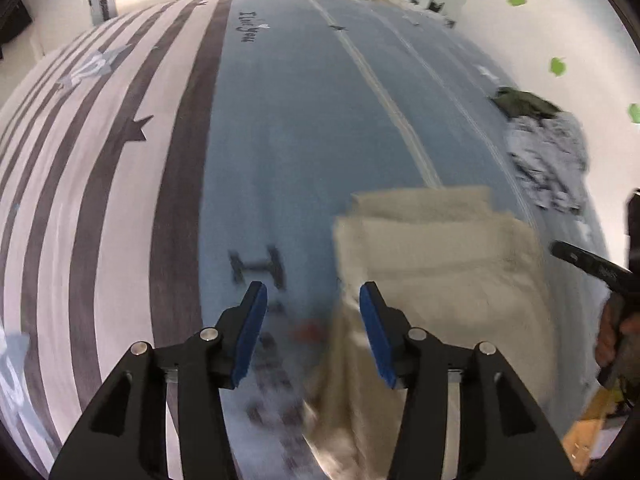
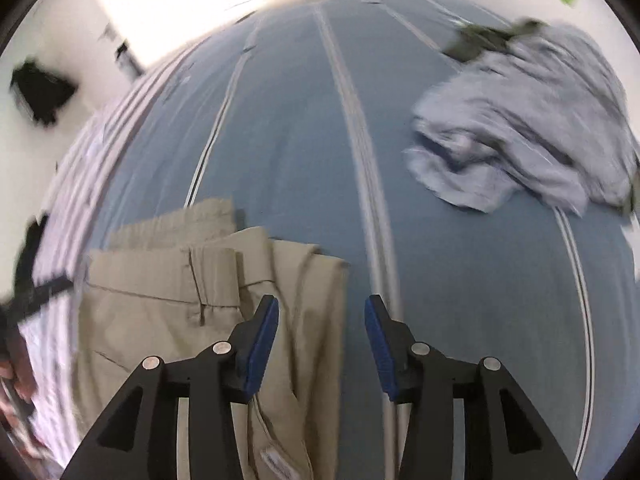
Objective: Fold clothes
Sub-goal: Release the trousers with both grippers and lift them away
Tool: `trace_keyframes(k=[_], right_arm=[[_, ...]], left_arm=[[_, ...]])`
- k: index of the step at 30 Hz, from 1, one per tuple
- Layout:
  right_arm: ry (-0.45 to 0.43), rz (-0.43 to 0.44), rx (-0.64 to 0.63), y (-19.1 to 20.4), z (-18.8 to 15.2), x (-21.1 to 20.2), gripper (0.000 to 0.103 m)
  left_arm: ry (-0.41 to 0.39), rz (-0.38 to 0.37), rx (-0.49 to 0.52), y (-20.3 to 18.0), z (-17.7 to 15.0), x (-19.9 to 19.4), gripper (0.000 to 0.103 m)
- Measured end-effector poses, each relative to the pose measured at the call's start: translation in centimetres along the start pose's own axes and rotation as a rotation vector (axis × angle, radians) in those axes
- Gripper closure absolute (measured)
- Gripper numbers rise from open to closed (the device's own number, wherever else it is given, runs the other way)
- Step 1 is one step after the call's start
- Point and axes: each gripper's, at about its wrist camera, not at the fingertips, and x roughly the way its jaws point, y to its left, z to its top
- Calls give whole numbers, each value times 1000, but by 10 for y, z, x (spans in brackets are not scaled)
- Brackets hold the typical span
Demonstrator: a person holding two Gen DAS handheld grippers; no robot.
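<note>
- Folded khaki trousers [image 2: 208,300] lie lower left in the right view, on the blue bedspread [image 2: 288,140]; soft, light, likely to slump; best pinched at a folded edge
- Right gripper [image 2: 322,320] and left gripper [image 1: 312,308] both gape, empty
- Crumpled grey shirt [image 2: 520,120] waits upper right

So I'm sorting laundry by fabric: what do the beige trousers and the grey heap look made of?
Beige trousers: probably a woven cotton twill, matte, holding crisp fold edges and stitched seams. Grey heap: looks like thinner, softer cloth, crumpled in loose wrinkles; blur leaves the weave unclear.
</note>
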Motion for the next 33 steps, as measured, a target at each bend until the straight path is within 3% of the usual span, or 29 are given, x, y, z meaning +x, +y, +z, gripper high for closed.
trace_keyframes(k=[3,5,6,7,10,12,16,18,21,26,30,33], right_arm=[[13,95,-17,14,-10,-15,62],[44,146,-75,28,-24,-21,62],[66,175,-101,35,-32,-19,62],[92,190,-132,43,-42,-16,62],[135,99,-242,55,-64,11,62],[145,45,-286,57,-74,25,65],[101,-38,-146,25,-62,16,64],[89,-55,-65,4,-56,8,64],[91,18,37,-21,-50,2,63],[123,118,22,-15,-38,12,48],[174,144,-52,9,-40,31,37],[221,105,-86,18,-51,45,37]], left_arm=[[0,-59,2,-9,-21,-20,58],[53,-127,12,-20,-35,-17,58],[72,-122,35,-25,-43,-14,58],[90,-78,72,-28,-51,-7,58],[147,69,154,-25,-66,21,58],[137,79,98,-5,-64,23,55],[94,172,55,18,-58,10,55],[80,108,6,29,-53,4,55],[73,-6,-74,41,-42,3,55],[64,-96,-55,17,-19,16,53],[114,-95,-43,6,-16,41,45],[148,-78,-70,13,-20,55,42]])
